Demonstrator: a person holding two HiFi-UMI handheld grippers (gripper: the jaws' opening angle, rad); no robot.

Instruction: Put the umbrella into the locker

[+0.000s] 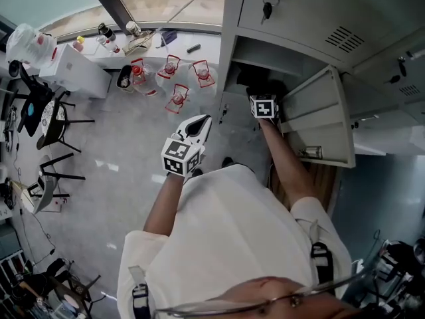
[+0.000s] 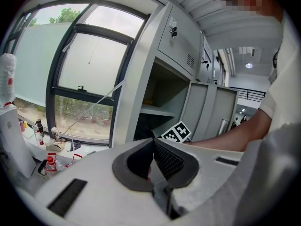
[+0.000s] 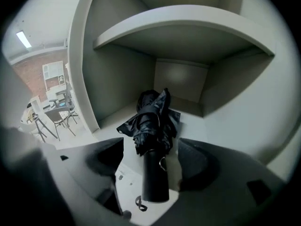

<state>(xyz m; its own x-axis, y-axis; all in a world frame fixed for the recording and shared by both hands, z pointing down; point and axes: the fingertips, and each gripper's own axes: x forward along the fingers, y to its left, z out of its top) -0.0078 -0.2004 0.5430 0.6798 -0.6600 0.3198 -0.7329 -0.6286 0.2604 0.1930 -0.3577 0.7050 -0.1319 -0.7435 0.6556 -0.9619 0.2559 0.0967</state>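
1. Black and folded, the umbrella (image 3: 153,121) lies on the floor of an open compartment in the grey metal locker (image 1: 292,18). It sits beneath a shelf (image 3: 188,25), with the bunched fabric toward the back wall and the cylindrical handle (image 3: 155,175) pointing outward.
2. The right claw (image 3: 149,147) stands open, with one jaw on either side of the handle. A strip of pale compartment floor shows on both sides of the handle, so neither pad presses on it.
3. In the head view, the right arm reaches forward into that compartment, and its marker cube (image 1: 263,106) is at the opening. The locker door (image 1: 319,121) is swung wide to the right of the arm.
4. The left claw (image 2: 153,142) is closed, its dark pads meeting at the tips with nothing between them. It hangs out in front of the person's chest over the floor, left of the locker and well apart from the umbrella.
5. Keys (image 1: 267,5) hang from the closed door above the open compartment.
6. Several small red-framed bottles (image 1: 176,78) stand on the floor near the foot of the locker.
7. The white counter (image 1: 159,45) under the window carries more bottles and small items.
8. Black chairs (image 1: 60,121) stand at the far left.
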